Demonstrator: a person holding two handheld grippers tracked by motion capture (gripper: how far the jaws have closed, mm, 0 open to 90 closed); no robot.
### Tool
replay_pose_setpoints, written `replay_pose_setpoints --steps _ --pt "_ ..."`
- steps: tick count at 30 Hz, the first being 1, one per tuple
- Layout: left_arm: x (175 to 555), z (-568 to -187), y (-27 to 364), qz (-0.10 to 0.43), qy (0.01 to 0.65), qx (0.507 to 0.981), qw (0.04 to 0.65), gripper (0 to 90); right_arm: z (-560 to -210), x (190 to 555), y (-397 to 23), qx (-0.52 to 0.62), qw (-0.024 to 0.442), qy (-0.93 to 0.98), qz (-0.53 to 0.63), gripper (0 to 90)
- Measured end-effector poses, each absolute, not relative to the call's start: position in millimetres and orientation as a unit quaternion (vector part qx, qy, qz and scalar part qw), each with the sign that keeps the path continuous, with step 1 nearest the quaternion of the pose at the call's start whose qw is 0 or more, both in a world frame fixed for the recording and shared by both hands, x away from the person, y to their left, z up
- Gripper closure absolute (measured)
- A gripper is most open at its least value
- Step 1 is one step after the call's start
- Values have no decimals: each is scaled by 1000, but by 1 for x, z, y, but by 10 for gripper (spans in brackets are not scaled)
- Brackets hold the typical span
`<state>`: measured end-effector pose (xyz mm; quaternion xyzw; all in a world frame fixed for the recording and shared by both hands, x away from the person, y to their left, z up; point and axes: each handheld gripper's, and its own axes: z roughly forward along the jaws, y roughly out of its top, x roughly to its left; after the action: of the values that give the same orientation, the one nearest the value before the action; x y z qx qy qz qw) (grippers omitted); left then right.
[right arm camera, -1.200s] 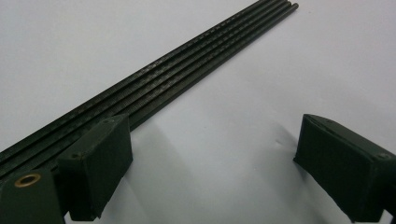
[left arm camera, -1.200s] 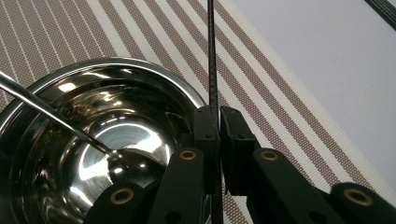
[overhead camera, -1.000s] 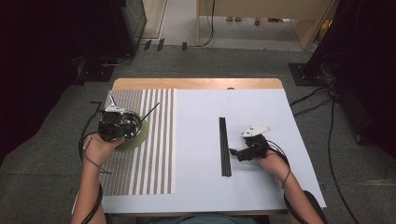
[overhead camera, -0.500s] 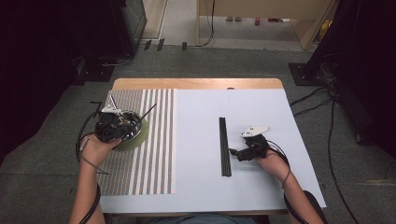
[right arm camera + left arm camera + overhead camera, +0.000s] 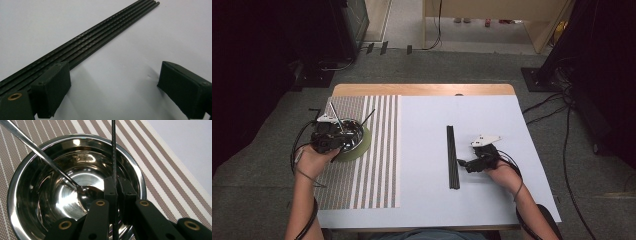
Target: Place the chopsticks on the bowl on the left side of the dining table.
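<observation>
Over the striped placemat (image 5: 372, 150) the left hand-held gripper (image 5: 328, 140) sits above the steel bowl (image 5: 357, 135), and from the high view that is about all you get: a dark lump on a shiny rim, with two thin sticks poking out. Switch to the left gripper view and it opens up: the left hand-held gripper (image 5: 116, 190) has its pads pressed together on a thin black rod (image 5: 113, 152), which runs straight up across the bowl's rim (image 5: 75, 138). Beside it a spoon (image 5: 85, 191) lies with its head in the bottom of the bowl, handle leaning out over the rim.

Across the white table (image 5: 422, 200), the right hand-held gripper (image 5: 462, 163) rests just beside the bundle of black rods (image 5: 453, 155). Its own view gives the detail: the right hand-held gripper (image 5: 112, 90) is spread wide, nothing between the pads, one pad right against the rods (image 5: 100, 35), which lie side by side, touching.
</observation>
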<state>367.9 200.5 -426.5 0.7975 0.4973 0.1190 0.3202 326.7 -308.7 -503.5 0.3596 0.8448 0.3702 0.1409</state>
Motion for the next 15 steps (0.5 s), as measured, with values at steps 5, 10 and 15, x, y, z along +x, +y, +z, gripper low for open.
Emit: replay_pose_setpoints --steps 5,10,15 --pt "367 -426 207 132 499 796 315 870 -504 327 -309 360 141 845 370 104" --pt "366 -427 213 150 500 794 312 867 -504 327 -309 359 140 845 370 104" --pt "366 -427 215 169 498 795 303 865 -504 327 -309 359 141 845 370 104"
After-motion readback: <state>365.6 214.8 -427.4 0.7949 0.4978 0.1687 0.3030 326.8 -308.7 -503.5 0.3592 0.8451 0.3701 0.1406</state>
